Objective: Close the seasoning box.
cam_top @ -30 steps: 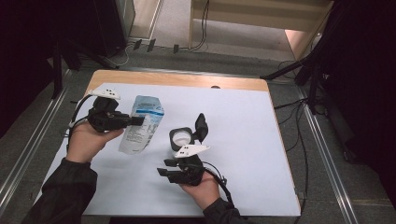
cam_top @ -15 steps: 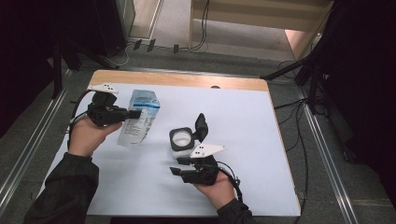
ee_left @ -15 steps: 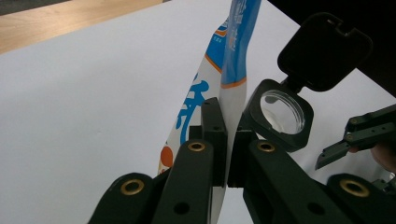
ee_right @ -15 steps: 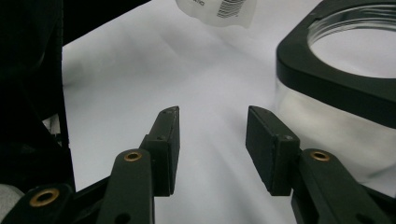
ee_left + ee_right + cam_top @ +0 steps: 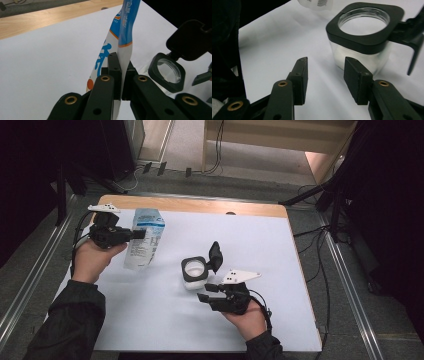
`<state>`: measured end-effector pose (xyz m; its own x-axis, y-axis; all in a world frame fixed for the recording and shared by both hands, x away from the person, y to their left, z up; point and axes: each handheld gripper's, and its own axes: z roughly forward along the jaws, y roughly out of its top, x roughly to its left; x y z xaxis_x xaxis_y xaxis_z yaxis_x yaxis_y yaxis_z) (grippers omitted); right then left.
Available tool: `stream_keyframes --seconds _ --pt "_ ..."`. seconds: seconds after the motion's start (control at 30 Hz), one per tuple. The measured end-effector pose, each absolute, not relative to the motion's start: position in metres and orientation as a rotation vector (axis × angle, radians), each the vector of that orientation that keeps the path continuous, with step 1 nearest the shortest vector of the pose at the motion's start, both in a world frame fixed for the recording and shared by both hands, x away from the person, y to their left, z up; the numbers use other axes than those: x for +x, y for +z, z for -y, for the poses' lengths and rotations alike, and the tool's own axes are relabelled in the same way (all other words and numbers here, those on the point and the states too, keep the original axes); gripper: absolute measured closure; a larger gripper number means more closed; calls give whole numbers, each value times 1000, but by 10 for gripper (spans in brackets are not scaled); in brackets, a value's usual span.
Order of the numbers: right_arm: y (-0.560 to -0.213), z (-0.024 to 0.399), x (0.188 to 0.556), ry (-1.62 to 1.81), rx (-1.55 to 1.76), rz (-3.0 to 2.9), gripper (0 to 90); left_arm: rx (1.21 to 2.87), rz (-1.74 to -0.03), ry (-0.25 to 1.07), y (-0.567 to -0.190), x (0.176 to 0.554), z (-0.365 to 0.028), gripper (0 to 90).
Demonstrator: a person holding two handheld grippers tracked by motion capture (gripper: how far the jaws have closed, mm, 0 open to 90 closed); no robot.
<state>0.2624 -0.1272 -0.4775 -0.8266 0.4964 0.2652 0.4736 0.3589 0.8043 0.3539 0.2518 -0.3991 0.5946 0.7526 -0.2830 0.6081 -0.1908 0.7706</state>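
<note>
- Grey floor and cables lie around our worktop [image 5: 250, 250], which has a white sheet on it and a wooden strip along the far edge.
- We hold a gripper in each hand, and our dark sleeves come in from the near side.
- Our left gripper [image 5: 137, 234] is at the far left of the worktop, and it points to the right.
- Its jaws are pressed tight on the edge of a soft pouch [image 5: 144, 239] with blue, white and orange print.
- The pouch hangs tilted from those jaws, and its low end is near the white sheet; we cannot tell if it touches.
- In the left gripper view the thin pouch [image 5: 125, 37] stands up between the two black pads [image 5: 114, 65].
- A small clear jar [image 5: 194, 272] sits near the middle of the worktop, well apart from the pouch.
- The jar has a black square top with a round hole, and its black lid [image 5: 216, 256] is flipped up on the right side.
- Our right gripper [image 5: 203, 292] is just in front of the jar, on our side of it.
- Its jaws are about half open and hold nothing; they have just opened a little more.
- In the right gripper view the jar [image 5: 362, 40] stands just past the right pad [image 5: 354, 75], a bit off to the right, and we cannot tell if it touches.
</note>
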Motion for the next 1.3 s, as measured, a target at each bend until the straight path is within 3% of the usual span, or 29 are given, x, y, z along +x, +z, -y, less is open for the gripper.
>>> stream_keyframes --seconds 0.27,0.6,1.3 --pt "-477 144 269 1480 990 -2540 556 1890 -1136 258 -411 367 -256 900" --pt "-474 157 276 1489 1045 -2489 556 1877 -1141 248 -424 368 -263 900" --pt "-468 172 298 1487 1160 -2412 557 1875 -1148 254 -433 329 -281 875"
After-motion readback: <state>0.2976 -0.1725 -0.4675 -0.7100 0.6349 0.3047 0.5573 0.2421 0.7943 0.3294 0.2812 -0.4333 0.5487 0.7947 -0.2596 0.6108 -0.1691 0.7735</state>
